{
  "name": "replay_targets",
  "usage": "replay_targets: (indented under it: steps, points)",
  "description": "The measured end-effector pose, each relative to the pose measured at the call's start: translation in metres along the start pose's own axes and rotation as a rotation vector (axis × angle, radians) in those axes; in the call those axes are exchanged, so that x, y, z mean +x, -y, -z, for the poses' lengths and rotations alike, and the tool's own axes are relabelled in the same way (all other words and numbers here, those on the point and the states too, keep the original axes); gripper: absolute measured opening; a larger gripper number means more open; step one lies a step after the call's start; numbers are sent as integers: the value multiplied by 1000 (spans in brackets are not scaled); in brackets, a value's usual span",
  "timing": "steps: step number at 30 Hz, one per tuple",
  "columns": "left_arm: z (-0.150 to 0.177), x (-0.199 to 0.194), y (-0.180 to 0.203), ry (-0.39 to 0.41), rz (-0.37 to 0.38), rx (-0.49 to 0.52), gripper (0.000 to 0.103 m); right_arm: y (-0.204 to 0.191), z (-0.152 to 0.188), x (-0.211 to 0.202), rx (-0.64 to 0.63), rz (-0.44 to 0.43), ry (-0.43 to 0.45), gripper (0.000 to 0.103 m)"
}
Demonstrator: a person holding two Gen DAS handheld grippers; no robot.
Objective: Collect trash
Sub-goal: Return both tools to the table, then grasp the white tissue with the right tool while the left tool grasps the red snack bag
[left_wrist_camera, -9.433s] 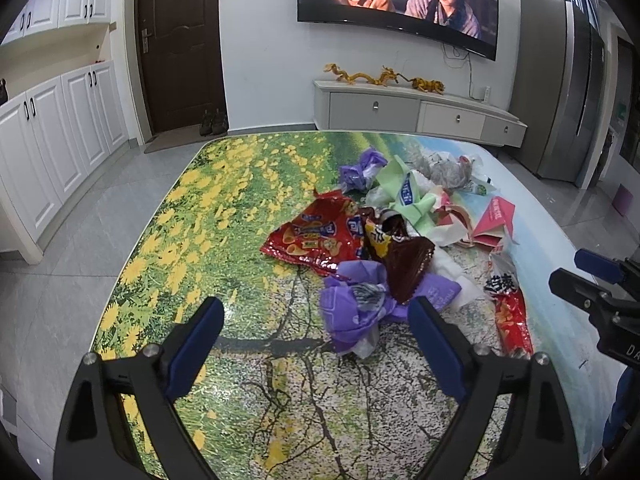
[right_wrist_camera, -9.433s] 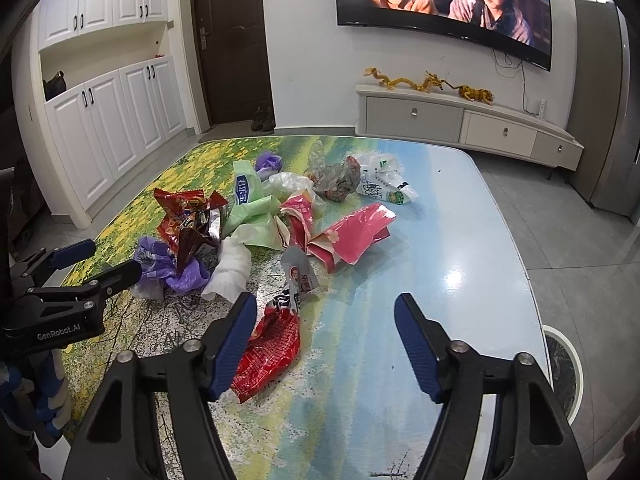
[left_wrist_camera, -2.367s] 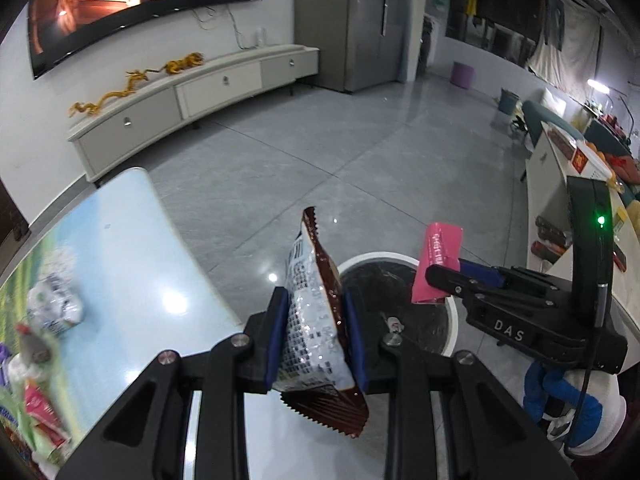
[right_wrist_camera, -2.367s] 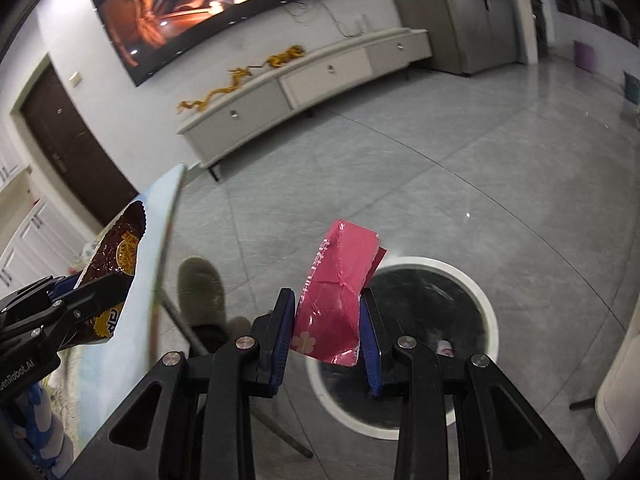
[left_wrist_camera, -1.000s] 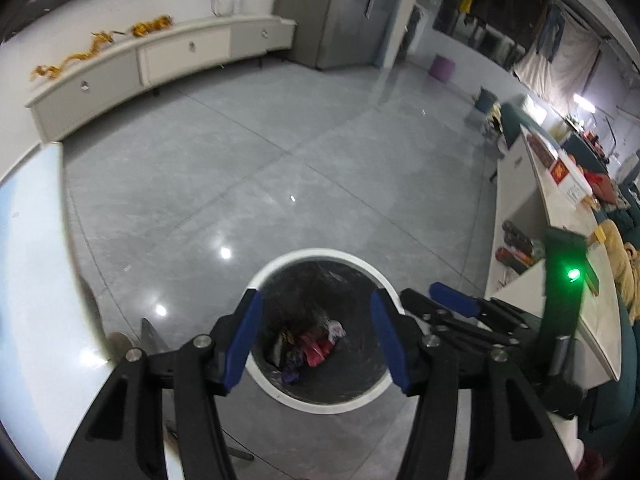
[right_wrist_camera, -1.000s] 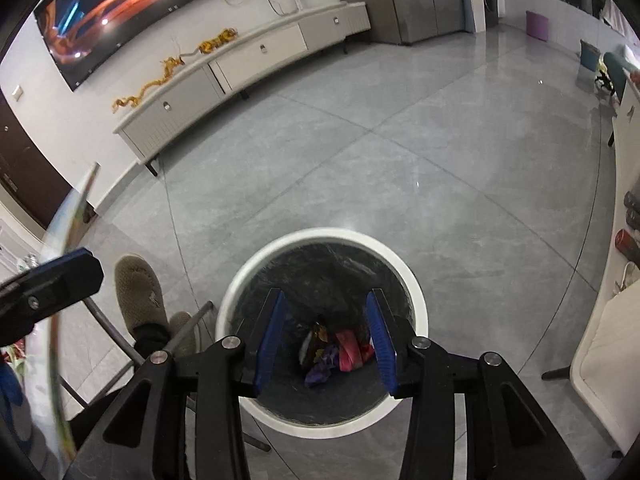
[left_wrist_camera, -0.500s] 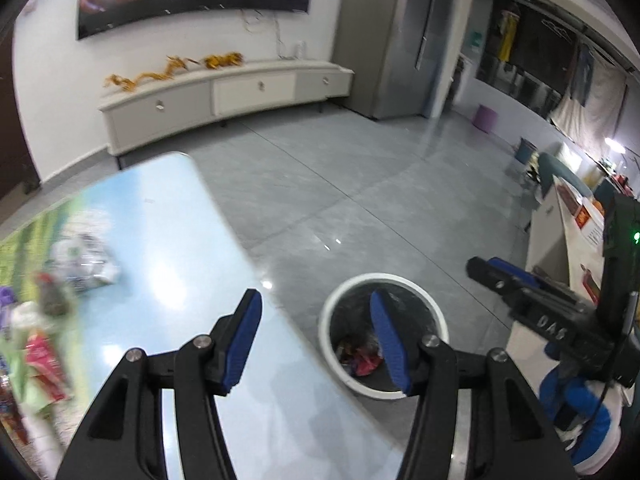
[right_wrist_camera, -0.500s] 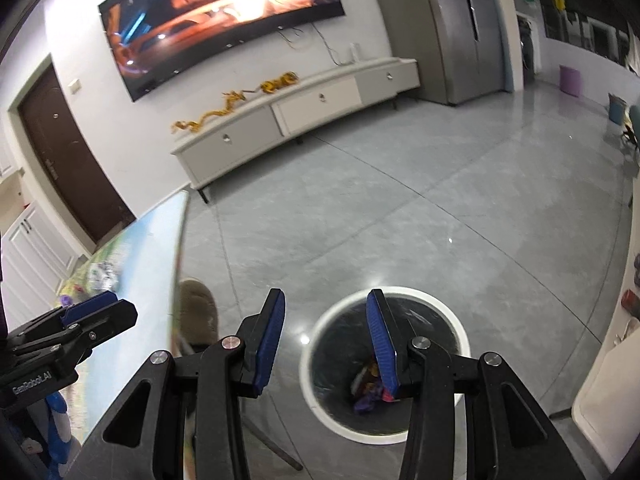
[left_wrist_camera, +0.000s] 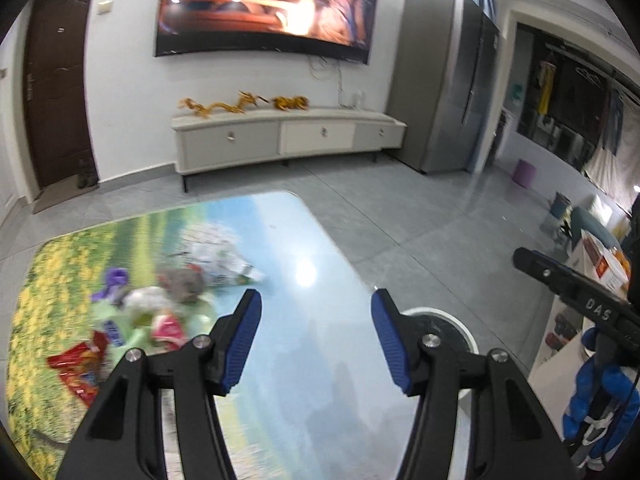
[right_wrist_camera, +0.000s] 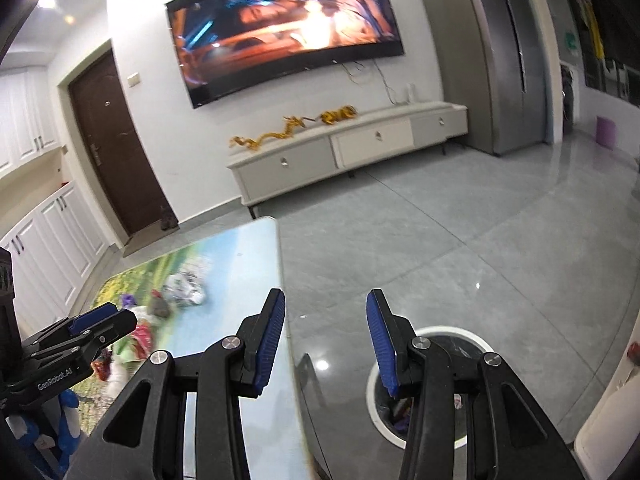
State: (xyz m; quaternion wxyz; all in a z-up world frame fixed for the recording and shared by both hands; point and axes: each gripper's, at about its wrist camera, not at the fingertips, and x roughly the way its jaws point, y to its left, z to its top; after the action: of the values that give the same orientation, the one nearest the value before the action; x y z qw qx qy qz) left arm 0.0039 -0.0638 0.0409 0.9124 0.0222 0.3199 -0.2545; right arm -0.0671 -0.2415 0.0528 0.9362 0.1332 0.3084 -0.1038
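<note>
Your left gripper (left_wrist_camera: 316, 338) hangs over the table (left_wrist_camera: 312, 240) with its jaws spread wide and nothing between the blue pads (left_wrist_camera: 245, 340). Your right gripper (right_wrist_camera: 325, 334) also has its jaws apart and empty, poised above the table's right edge and the gray floor (right_wrist_camera: 460, 248).

In the left wrist view, the trash pile (left_wrist_camera: 160, 304) lies on the table at about ten o'clock from your left gripper, well apart from the pads. It is blurred, but you can make out a red wrapper (left_wrist_camera: 78, 364) nearest you, a pink wrapper (left_wrist_camera: 168, 328) beside it, a purple scrap (left_wrist_camera: 116, 280) farther back, and a white printed bag (left_wrist_camera: 220, 256) at the far end. In the right wrist view the same pile sits at about nine o'clock, partly behind your left gripper.

The bin (right_wrist_camera: 468, 338) stands on the floor just right of the table, at about four o'clock from your right gripper, with some colored scraps visible inside. In the left wrist view its white rim shows at three o'clock, just behind the right finger.

A television (left_wrist_camera: 264, 8) hangs on the far wall at twelve o'clock above a low cabinet (left_wrist_camera: 288, 136).
</note>
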Motion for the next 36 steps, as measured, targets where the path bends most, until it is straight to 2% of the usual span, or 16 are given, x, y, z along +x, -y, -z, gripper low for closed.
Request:
replay_targets:
  steps: [4,9,16,20,27,36]
  points:
    - [5,-26,-33,38,-52,-37,61,-20,-4,-12,-28,-32,13,42]
    - [18,-50,-79,58,-127,-83,62,-57,1,-17,-72,-83,8,43]
    - [52,-73,-149,43,-244,-150,63,-106,10,-12,-128,-164,-26,45]
    - [71,-77,-185,9,-275,-181,63,-132,18,0,-162,-208,-70,46]
    - [83,-56,-205,-65,-229,-151,65,-171,41,28,-221,-263,-174,46]
    - [79,-3,-220,-152,-156,-144,65,-201,67,65,-281,-299,-296,46]
